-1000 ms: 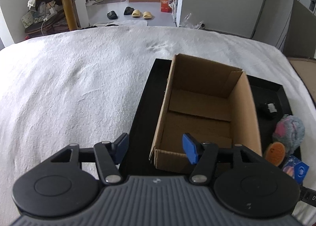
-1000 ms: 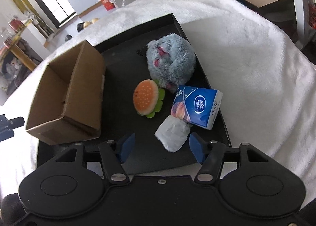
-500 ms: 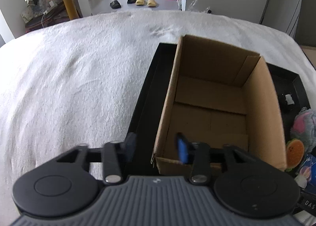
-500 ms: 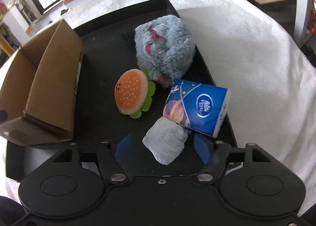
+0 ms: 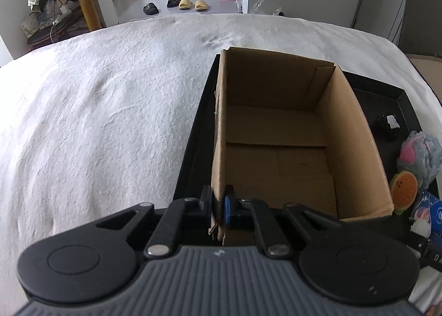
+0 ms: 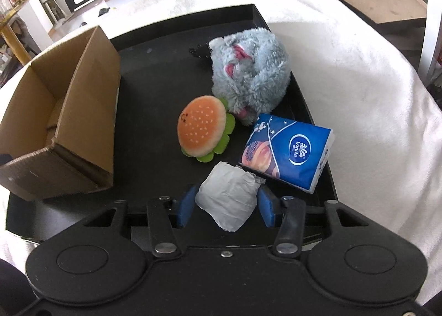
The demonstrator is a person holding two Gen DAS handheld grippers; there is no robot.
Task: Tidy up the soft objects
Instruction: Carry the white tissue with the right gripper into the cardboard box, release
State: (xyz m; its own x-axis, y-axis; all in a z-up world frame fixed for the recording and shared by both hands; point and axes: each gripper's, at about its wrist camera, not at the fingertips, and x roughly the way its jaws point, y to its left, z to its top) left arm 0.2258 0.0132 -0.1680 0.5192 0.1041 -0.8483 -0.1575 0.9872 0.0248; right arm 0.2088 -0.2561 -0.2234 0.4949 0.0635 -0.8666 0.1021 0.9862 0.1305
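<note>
Underneath, white blanket point(image 5: 110, 122) bears black tray point(image 6: 154, 67).

text: "Vinda" logo | on: blue tissue pack point(image 6: 288, 150) lying in black tray point(image 6: 154, 73) | other print on the pack: too small to read

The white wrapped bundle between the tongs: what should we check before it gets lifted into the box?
1. White wrapped bundle sits between the right tongs: ok.
2. Right tongs squeezing it: not ok, closing, pads not yet pressing.
3. Left tongs shut on the near wall of the brown cardboard box: ok.
4. Box open and empty: ok.
5. Blue tissue pack clear of the bundle: cannot tell, they look close.
6. Orange plush burger out of the way on the black tray: ok.
</note>
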